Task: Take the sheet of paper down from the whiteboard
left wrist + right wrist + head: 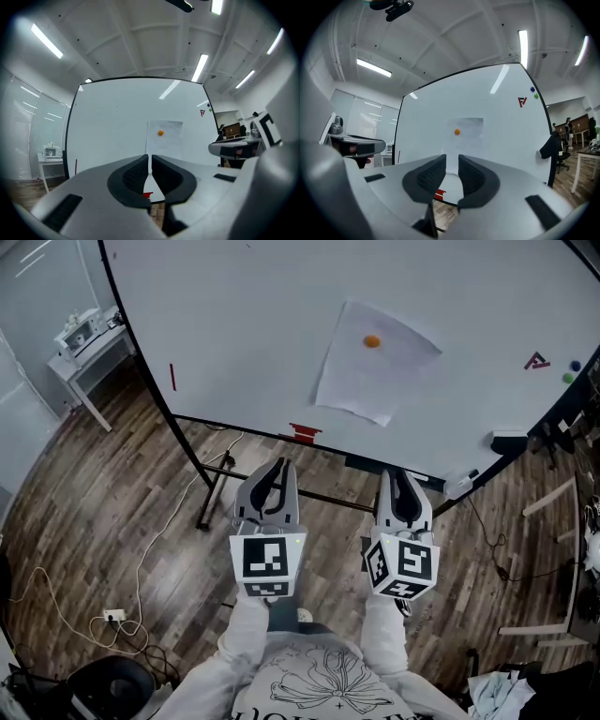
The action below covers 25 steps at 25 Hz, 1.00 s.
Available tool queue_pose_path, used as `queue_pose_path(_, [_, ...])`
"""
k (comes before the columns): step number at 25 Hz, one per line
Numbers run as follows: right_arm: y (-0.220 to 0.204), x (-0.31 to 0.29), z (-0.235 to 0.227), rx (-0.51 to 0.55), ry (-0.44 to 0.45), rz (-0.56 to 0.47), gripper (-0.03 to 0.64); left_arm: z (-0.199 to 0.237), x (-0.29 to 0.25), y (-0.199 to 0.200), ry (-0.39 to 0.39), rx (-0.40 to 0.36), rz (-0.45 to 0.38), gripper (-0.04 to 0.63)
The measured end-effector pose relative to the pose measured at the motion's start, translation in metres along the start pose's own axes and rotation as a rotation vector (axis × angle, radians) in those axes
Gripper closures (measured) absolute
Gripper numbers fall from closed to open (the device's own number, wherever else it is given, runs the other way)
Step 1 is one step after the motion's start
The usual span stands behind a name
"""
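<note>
A white sheet of paper (375,371) hangs on the whiteboard (253,324), pinned near its top by a round orange magnet (372,341). Both grippers are held level in front of the board, well short of it. My left gripper (277,467) sits below and left of the sheet, its jaws together with only a thin slit and nothing in them. My right gripper (404,474) is below the sheet, jaws a little apart and empty. The left gripper view shows the sheet (164,140) above the jaws (150,161). In the right gripper view the sheet (465,127) and magnet (457,132) are straight ahead of the jaws (451,165).
A red item (305,432) and a black eraser (509,440) sit along the board's lower edge. A red logo magnet (535,361) and blue (575,364) and green (568,378) magnets are at the board's right. A white table (89,357) stands left; cables (112,615) lie on the floor.
</note>
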State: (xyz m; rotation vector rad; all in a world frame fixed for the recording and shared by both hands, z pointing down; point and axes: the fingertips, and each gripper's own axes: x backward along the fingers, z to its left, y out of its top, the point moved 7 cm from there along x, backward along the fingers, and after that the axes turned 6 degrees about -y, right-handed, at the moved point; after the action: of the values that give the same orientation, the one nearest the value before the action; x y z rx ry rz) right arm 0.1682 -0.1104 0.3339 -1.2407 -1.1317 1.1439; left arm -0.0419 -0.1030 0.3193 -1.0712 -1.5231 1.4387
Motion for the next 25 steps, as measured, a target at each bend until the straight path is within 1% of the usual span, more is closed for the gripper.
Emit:
queue_pose_path(3, [-0.004, -0.027, -0.001, 0.002, 0.002, 0.006, 0.545, 0.010, -0.026, -0.004, 0.004, 0.015, 0.002, 0.572])
queue_pose_path(7, [-0.002, -0.066, -0.003, 0.015, -0.013, -0.005, 0.537, 0.025, -0.068, -0.005, -0.021, 0.020, -0.007, 0.572])
queue_pose_path(14, [0.020, -0.136, 0.003, 0.075, -0.048, -0.051, 0.518, 0.060, -0.139, 0.005, -0.098, 0.012, -0.032, 0.572])
queue_pose_path(16, [0.026, -0.155, 0.002, 0.097, -0.054, -0.058, 0.507, 0.066, -0.160, 0.007, -0.134, 0.016, -0.036, 0.569])
queue_pose_path(17, [0.029, -0.165, 0.002, 0.109, -0.057, -0.065, 0.503, 0.068, -0.171, 0.007, -0.157, 0.024, -0.038, 0.557])
queue_pose_path(19, [0.037, -0.181, 0.003, 0.130, -0.066, -0.087, 0.494, 0.072, -0.190, 0.005, -0.209, 0.038, -0.035, 0.511])
queue_pose_path(25, [0.060, -0.215, 0.007, 0.193, -0.099, -0.136, 0.466, 0.077, -0.235, -0.009, -0.378, 0.084, 0.014, 0.443])
